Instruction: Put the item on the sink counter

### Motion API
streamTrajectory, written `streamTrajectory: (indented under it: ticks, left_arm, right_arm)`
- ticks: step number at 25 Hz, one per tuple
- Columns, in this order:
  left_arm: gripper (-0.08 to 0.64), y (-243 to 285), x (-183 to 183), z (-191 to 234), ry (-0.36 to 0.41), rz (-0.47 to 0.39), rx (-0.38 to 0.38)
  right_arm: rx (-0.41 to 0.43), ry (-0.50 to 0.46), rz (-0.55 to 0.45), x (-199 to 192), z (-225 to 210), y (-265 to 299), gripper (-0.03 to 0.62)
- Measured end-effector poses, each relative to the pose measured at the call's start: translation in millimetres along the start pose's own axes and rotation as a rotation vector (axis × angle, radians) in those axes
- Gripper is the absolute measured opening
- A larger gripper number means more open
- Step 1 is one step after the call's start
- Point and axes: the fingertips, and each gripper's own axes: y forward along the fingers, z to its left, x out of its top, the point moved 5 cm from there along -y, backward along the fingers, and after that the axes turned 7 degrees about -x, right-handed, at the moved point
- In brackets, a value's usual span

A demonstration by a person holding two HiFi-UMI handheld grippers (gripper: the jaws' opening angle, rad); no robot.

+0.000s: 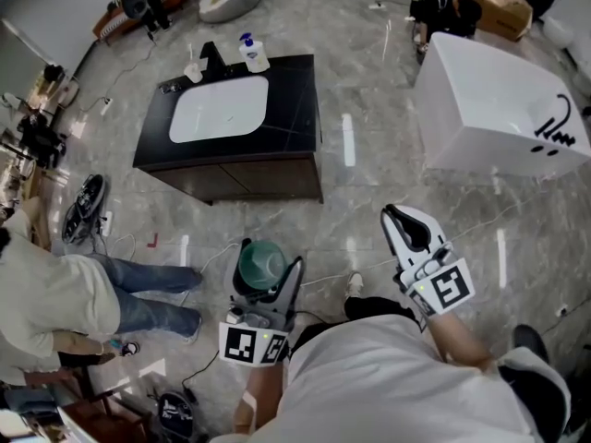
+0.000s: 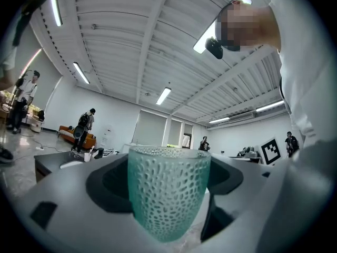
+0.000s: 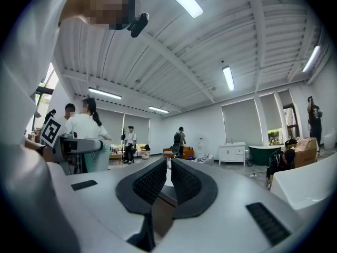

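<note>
Green dimpled glass tumbler (image 2: 168, 194): upright, rim up, between the fingers (image 2: 108, 186) of the left gripper (image 1: 268, 275). The pads press its wall from both sides and stand fairly wide apart to take its width. Gripper and tumbler are held over the grey marble floor (image 1: 369, 201), close in front of the person's torso and well apart from the black-topped sink bench (image 1: 300, 109).

Right gripper (image 3: 168, 167): fingers brought together to a thin slit, nothing between them. It is held out on the person's right.

The bench has an inset white basin (image 1: 220, 109). Along its far edge are a black tap (image 1: 211, 58), a small white cup (image 1: 193, 70) and a white pump bottle with blue head (image 1: 254, 53). A white bathtub (image 1: 499, 109) stands to the right of the bench. A person in jeans (image 1: 74, 293) sits on the floor to the left.
</note>
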Motion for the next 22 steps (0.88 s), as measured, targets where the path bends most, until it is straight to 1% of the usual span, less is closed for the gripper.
streamTrajectory:
  ticks: [3,6,12,16,22]
  left_arm:
    - [0.385,14,-1,1,0.006,0.007,0.025]
    - [0.385,27,-3,1,0.005,0.011,0.051]
    - [0.385,48,-2,-3,0.018,0.015,0.063]
    - [0.385,52,3,-6,0.033,0.005,0.074]
    - [0.385,47,8,-6,0.048,-0.014,0.091]
  right_arm:
    - [0.021,0.013,0.011,-4,-15,9,0.051]
    - [0.048,-0.004,0.012,-2,-29,16,0.051]
    - [0.049,0.010,0.006,-3,-57,22,0.051]
    - [0.060,0.021,-0.001,-5,-62,25,0.051]
    - [0.076,0.031,-0.010,-3,-56,26,0.051]
